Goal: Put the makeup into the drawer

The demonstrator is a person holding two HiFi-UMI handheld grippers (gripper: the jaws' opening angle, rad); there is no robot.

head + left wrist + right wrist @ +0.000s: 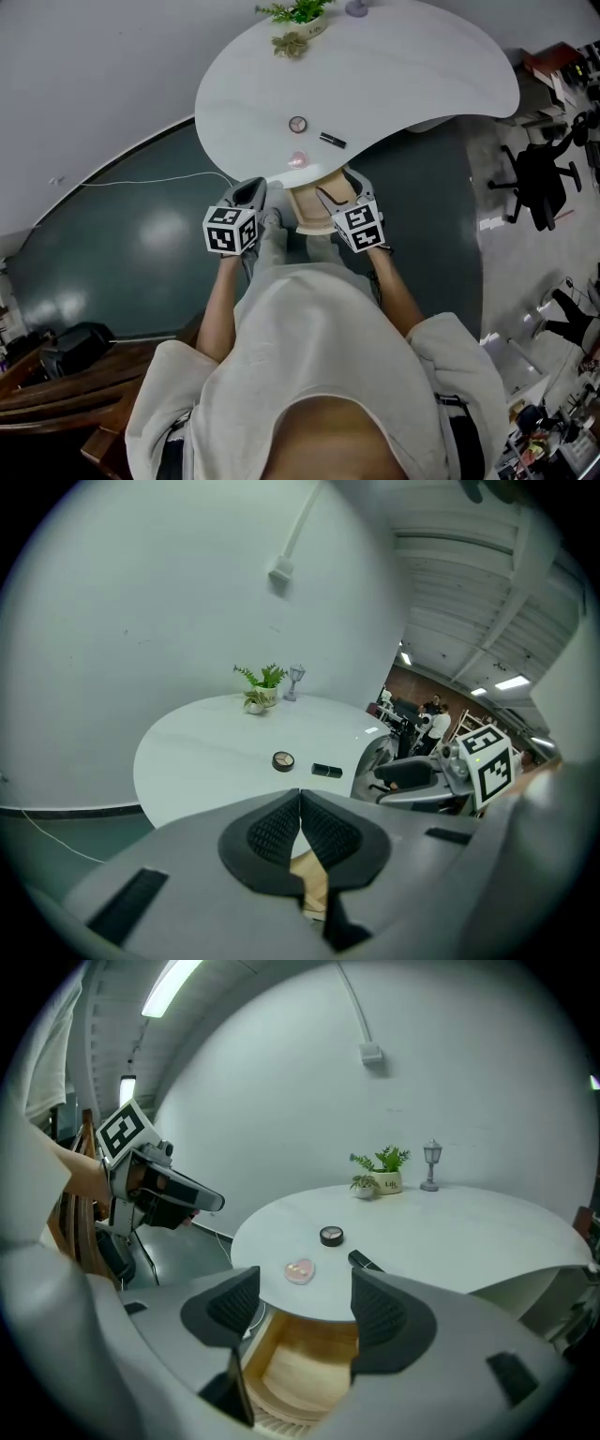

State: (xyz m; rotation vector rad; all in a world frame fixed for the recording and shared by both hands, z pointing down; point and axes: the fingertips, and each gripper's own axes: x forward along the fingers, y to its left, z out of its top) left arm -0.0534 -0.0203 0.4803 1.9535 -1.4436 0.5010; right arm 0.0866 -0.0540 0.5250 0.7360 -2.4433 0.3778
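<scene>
Three makeup items lie near the front edge of the white round table [403, 66]: a round compact [297, 124], a black lipstick tube [332, 140] and a pink heart-shaped compact [299, 159]. Below that edge a wooden drawer [307, 203] stands pulled out. My left gripper [250, 191] hovers at the drawer's left side; its pads [277, 829] are shut with nothing between them. My right gripper [339, 190] is over the drawer's right side, open and empty. Between its pads [231, 1305] I see the drawer [300, 1368], and beyond them the pink compact [299, 1270], the round compact [331, 1235] and the lipstick [361, 1260].
A potted plant [298, 14] and a small lamp ornament [430, 1162] stand at the table's far edge. A cable [141, 180] runs over the dark floor at the left. An office chair [534, 183] is off to the right. My legs are right below the drawer.
</scene>
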